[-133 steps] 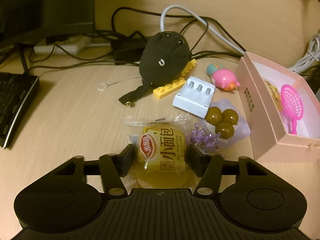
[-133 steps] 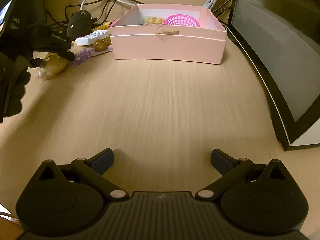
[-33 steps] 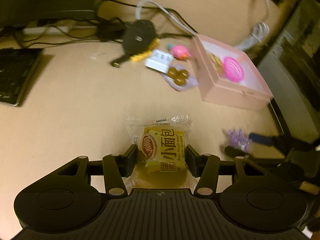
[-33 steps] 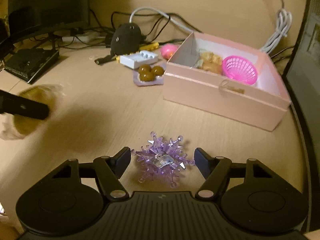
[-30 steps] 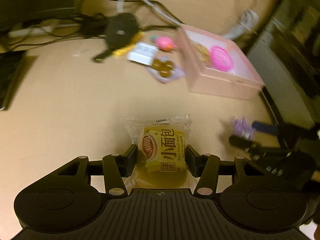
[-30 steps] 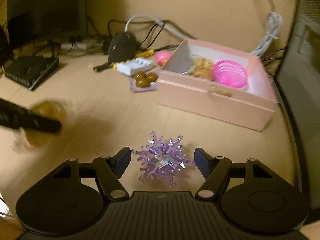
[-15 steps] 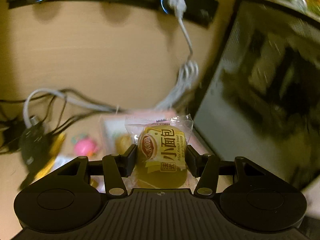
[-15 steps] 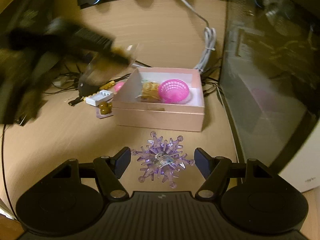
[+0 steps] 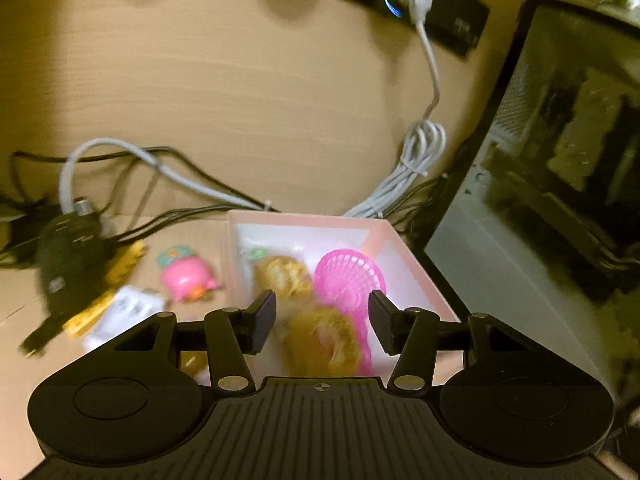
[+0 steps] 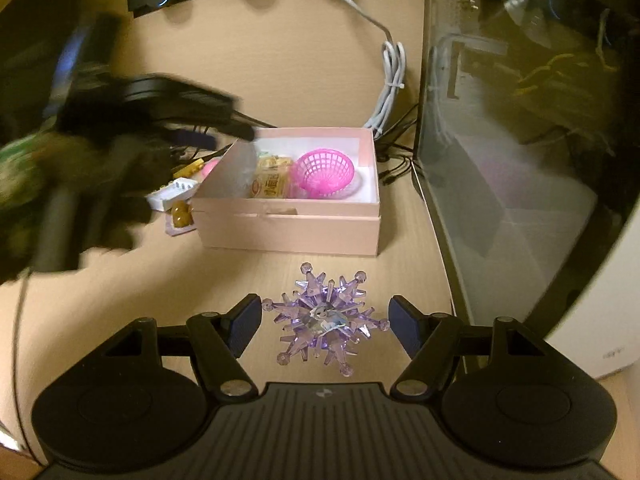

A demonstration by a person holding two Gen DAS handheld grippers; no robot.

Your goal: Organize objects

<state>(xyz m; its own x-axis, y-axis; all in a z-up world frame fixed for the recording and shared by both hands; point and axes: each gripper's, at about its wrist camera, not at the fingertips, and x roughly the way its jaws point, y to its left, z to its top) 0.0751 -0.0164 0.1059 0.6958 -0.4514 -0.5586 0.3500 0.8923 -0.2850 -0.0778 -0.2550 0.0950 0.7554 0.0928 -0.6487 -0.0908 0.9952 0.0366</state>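
My left gripper (image 9: 322,322) is open above the pink box (image 9: 416,280). The yellow packaged bun (image 9: 324,346) is blurred below the fingers, dropping into the box beside the pink basket (image 9: 348,280). In the right wrist view the bun (image 10: 272,184) lies in the pink box (image 10: 288,224) next to the pink basket (image 10: 324,174). My right gripper (image 10: 325,326) is shut on a purple crystal snowflake (image 10: 325,320) and holds it above the desk in front of the box. The left gripper shows as a dark blur (image 10: 120,128) left of the box.
A pink toy (image 9: 186,280), a white block (image 9: 124,314), a yellow brick (image 9: 116,276) and a dark plush (image 9: 68,260) lie left of the box. Brown balls (image 10: 180,214) lie by the box's left side. A computer case (image 10: 520,160) stands right. Cables (image 9: 416,168) run behind.
My left gripper opened over the pink box and let go of the bun, which now lies in the box. My right gripper still holds the snowflake, a little nearer the box.
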